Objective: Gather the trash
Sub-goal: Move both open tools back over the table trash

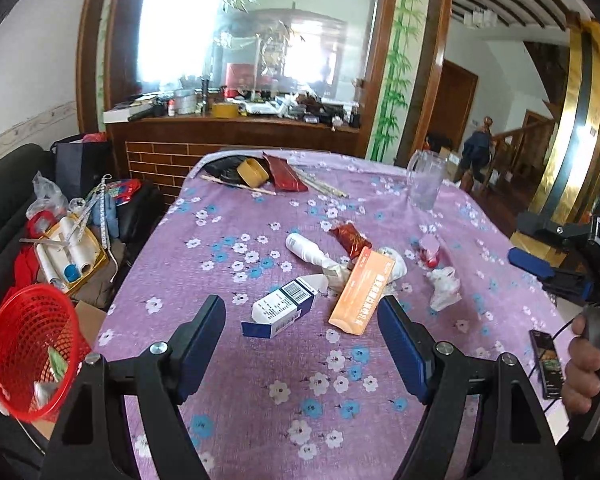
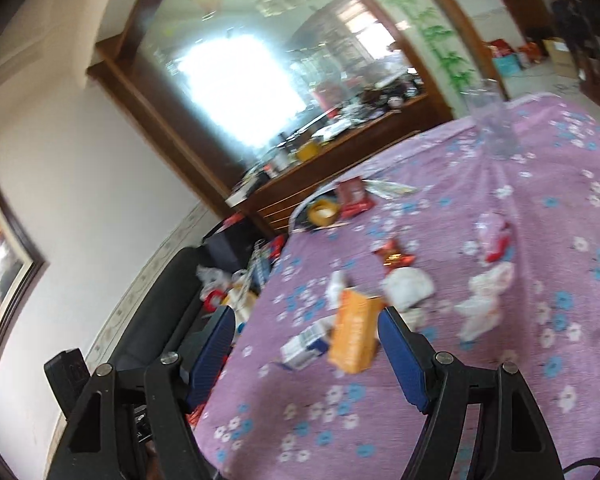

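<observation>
Trash lies on a purple flowered tablecloth (image 1: pixel 260 392): a blue-and-white carton (image 1: pixel 280 308), an orange box (image 1: pixel 362 292), a white crumpled tube (image 1: pixel 312 252), a red wrapper (image 1: pixel 350 238), crumpled white paper (image 1: pixel 444 284). My left gripper (image 1: pixel 302 320) is open and empty, just short of the carton and orange box. My right gripper (image 2: pixel 306 326) is open and empty above the table's near side; the orange box (image 2: pixel 354 332) and carton (image 2: pixel 306 346) lie between its fingers in the blurred right wrist view. A red mesh basket (image 1: pixel 32 352) with some trash sits left of the table.
A clear plastic cup (image 1: pixel 426 178) stands at the far right of the table. A tape roll (image 1: pixel 252 172), red packet (image 1: pixel 284 172) and chopsticks lie at the far edge. A phone (image 1: pixel 546 364) lies near the right edge. A cluttered sofa is to the left.
</observation>
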Tool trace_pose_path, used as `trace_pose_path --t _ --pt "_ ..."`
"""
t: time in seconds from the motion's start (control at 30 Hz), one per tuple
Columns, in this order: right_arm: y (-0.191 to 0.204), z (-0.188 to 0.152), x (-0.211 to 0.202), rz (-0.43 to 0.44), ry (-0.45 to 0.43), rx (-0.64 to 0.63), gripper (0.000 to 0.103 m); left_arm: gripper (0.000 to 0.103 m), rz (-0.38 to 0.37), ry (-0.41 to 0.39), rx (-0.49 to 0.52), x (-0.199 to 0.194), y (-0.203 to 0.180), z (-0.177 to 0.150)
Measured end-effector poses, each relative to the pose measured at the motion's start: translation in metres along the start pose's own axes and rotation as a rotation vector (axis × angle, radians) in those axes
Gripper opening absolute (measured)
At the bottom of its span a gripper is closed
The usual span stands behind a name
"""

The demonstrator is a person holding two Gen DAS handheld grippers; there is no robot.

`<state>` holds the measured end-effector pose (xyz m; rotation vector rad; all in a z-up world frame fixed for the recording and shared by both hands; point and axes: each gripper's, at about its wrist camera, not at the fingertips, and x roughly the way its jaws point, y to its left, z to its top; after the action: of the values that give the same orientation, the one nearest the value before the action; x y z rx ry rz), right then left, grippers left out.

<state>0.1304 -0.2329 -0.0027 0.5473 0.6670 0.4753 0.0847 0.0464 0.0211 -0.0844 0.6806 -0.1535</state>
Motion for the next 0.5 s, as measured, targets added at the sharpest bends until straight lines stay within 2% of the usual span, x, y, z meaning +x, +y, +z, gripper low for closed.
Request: trace_pose_path --t 0.3,0.5 --pt "-0.062 0.013 0.016 -0.161 0.005 0.107 0.077 0.079 -0.023 0.100 0.049 0.064 0.004 0.006" --pt "-0.087 0.017 0.041 -0.257 0.037 0.115 0.077 0.079 -0.031 0.162 0.069 0.110 0.006 0.011"
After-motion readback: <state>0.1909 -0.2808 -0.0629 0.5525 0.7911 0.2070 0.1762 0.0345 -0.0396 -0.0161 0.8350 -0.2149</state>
